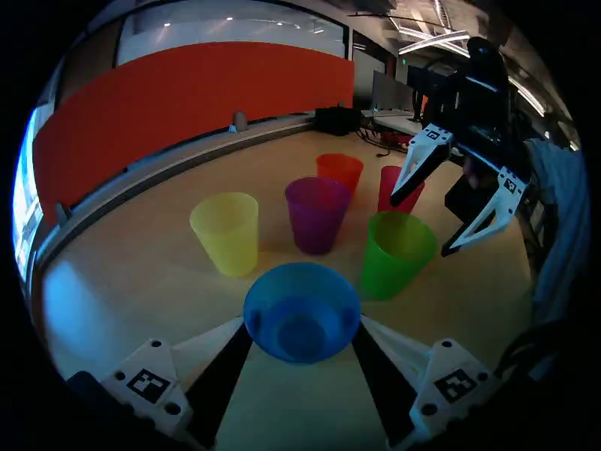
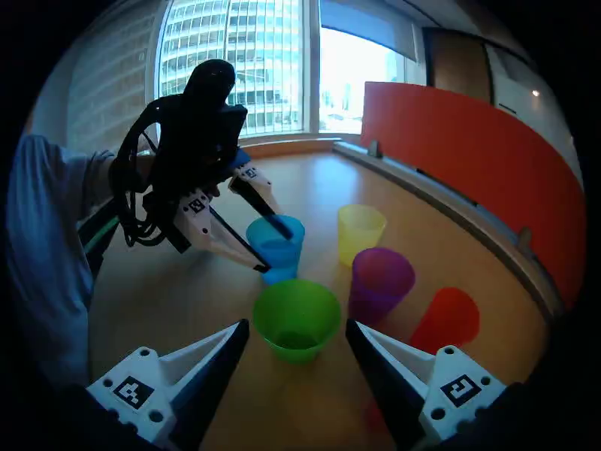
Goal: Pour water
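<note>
Blue cup (image 1: 300, 301) sits pinched in my left hand-held gripper (image 1: 302, 325) just beside the green cup (image 1: 396, 252), my right hand-held gripper (image 2: 297, 324) wide open, empty, facing it, so I'd lift level and tip slowly over its rim.

Likely office — orange desk divider (image 1: 188, 98), high-rise windows (image 2: 233, 68)

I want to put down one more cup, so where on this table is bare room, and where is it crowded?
Bare tabletop lies between the yellow cup and the orange partition, and beyond that cup toward the window. It is crowded in the middle: purple cup, orange cup, red cup, green cup and blue cup stand close together.
</note>
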`<state>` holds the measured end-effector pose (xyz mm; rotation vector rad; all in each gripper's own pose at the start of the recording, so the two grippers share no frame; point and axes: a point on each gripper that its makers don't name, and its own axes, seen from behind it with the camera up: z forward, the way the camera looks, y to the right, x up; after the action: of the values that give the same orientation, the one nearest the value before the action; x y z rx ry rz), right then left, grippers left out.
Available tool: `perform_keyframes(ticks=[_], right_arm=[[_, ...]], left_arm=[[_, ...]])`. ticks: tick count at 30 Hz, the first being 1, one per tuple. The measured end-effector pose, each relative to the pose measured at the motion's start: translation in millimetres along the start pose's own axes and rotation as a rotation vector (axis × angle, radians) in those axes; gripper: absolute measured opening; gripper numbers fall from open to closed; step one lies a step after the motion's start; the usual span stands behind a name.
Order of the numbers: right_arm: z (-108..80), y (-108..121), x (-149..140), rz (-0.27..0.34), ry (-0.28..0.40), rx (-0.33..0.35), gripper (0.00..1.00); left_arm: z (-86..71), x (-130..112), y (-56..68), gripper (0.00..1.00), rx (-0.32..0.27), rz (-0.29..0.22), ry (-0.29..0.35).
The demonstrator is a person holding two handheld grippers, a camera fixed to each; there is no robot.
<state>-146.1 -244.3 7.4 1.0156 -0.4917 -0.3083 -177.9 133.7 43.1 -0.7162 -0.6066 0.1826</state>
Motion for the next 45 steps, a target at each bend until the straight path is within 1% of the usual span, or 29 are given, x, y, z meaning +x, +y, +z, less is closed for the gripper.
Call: perform_keyframes(ticks=[19, 22, 26, 32, 35, 40, 45], right_arm=[[31.6, 3, -7, -0.006, -0.022, -0.022, 1.00], [34.6, 2, -8, -0.007, -0.023, -0.024, 0.99], [36.5, 3, -10, -0.004, -0.023, -0.031, 0.93], [33.7, 1, -8, -0.004, -0.012, -0.034, 0.92], [29.2, 1, -2, -0.001, 0.002, -0.038, 0.92], [17.0, 1, 10, 0.000, 0.033, -0.055, 0.92], [1.5, 1, 27, 0.006, 0.074, -0.076, 0.92]], left_arm=[[-1.0, 2, 1.7, 0.86, 0.001, 0.014, 0.014], [-1.6, 3, 1.8, 0.86, 0.003, 0.015, 0.017], [-3.0, 3, 1.8, 0.86, 0.004, 0.016, 0.022], [-6.7, 6, -0.5, 0.85, 0.011, 0.009, 0.039], [-10.3, 10, -0.8, 0.86, 0.015, 0.004, 0.052], [-18.6, 21, 0.6, 0.86, 0.021, 0.001, 0.087], [-28.8, 40, 2.1, 0.85, 0.036, 0.006, 0.140]])
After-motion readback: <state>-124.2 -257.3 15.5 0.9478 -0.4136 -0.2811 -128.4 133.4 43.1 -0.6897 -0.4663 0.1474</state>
